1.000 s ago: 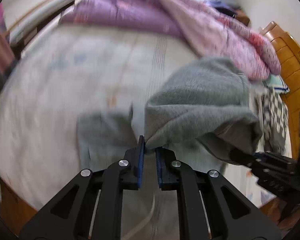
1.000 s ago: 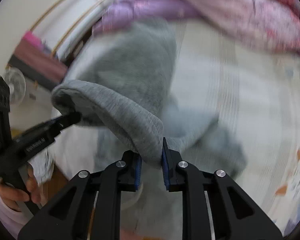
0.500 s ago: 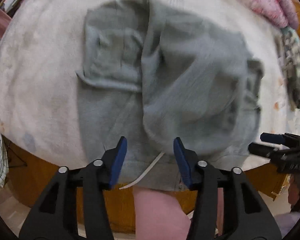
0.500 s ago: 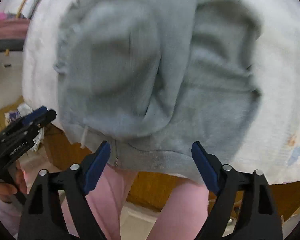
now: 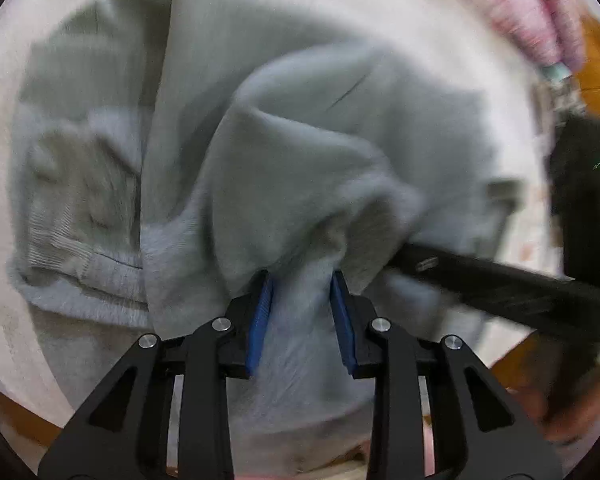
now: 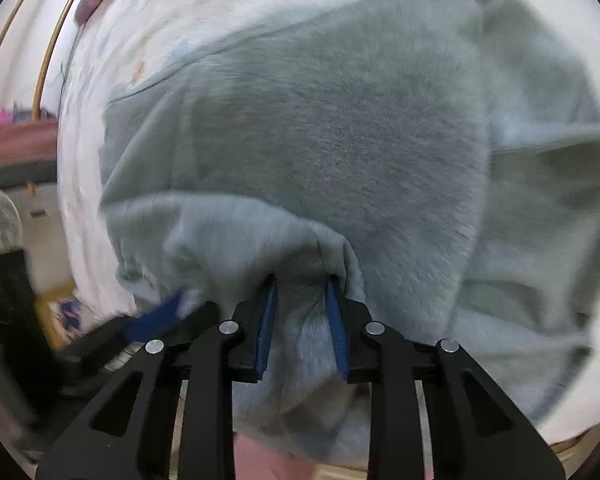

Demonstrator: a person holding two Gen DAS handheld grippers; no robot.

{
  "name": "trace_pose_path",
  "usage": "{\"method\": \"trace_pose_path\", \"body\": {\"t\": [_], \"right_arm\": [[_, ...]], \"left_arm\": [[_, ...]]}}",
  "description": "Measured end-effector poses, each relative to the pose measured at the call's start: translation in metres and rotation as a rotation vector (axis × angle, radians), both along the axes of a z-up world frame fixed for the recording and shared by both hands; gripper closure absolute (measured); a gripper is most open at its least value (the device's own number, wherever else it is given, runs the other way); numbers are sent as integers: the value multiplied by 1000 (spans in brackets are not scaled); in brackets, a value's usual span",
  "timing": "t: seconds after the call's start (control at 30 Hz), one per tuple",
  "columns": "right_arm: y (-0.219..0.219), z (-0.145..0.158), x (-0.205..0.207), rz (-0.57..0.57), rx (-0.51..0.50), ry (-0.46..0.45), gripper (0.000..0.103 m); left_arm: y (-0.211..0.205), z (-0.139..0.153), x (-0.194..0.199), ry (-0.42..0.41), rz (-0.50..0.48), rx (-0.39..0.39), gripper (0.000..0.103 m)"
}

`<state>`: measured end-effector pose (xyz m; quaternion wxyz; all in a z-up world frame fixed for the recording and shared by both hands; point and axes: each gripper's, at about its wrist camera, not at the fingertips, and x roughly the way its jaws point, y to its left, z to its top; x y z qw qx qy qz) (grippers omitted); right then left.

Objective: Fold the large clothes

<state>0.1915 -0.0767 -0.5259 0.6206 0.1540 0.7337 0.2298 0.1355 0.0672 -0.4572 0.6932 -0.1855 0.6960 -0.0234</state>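
On the bed (image 5: 4, 168), both grippers' jaws, just closing, pinch the grey sweatshirt (image 5: 308, 152).

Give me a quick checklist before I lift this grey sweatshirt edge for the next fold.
1. Left claw has fabric between its pads, which have just been closing: ok.
2. Right claw likewise has fabric between pads that have just been closing: ok.
3. Firm pinch on both sides: cannot tell, the frames are blurred.
4. Grey sweatshirt lies on the bed sheet: ok.
5. Sweatshirt lies flat: not ok, folds bunch near the claws.
6. Claws apart from each other: cannot tell, they crowd close.
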Motion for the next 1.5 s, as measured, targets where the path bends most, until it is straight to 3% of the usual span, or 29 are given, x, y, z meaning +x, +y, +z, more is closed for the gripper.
{"method": "trace_pose_path", "body": {"t": [0.1,0.13,0.17,0.2,0.23,0.4,0.6,0.63,0.67,0.7,0.73,0.77,0.9,1.0,1.13,1.23,1.3,1.33,1.37,1.5], "right_arm": [[1,9,4,-5,4,39,78],[-4,22,7,-16,14,41,73],[-8,34,8,-30,29,28,67],[-13,44,11,-45,42,5,52],[-20,57,17,-64,39,-34,45],[-55,74,45,-169,15,-95,45],[-73,46,69,-257,-15,-72,45],[-75,41,73,-260,-16,-67,50],[-74,35,75,-262,-13,-63,57],[-72,30,77,-262,-3,-60,71],[-68,26,78,-260,-10,-59,78],[-64,25,80,-258,-30,-60,81],[-60,26,90,-282,-38,-65,93],[-63,33,105,-295,-34,-92,93],[-61,18,113,-277,-74,-68,93],[-56,13,109,-284,-92,-33,81],[-60,22,105,-304,-86,-25,72],[-63,33,101,-305,-95,-46,65],[-65,44,96,-302,-98,-76,63],[-61,73,70,-253,-77,-136,66]], "left_arm": [[10,9,6,12,38,-43,72],[12,22,10,-2,30,-33,72],[13,33,13,-21,21,-22,67],[16,50,17,-58,9,-4,59],[20,65,21,-98,7,11,45],[43,97,47,-207,37,127,44],[59,64,81,-160,76,181,44],[63,54,87,-141,96,176,45],[66,43,93,-116,112,162,56],[72,37,91,-104,124,148,68],[78,26,94,-84,144,109,84],[83,20,96,-71,163,83,88],[88,24,110,-86,187,74,93],[87,38,124,-131,161,109,93],[90,26,139,-101,170,130,93],[92,18,134,-46,180,152,82],[91,27,125,-48,180,185,61],[90,33,119,-43,179,228,40],[89,39,114,-46,179,252,38],[76,55,80,-69,159,210,38]]}}
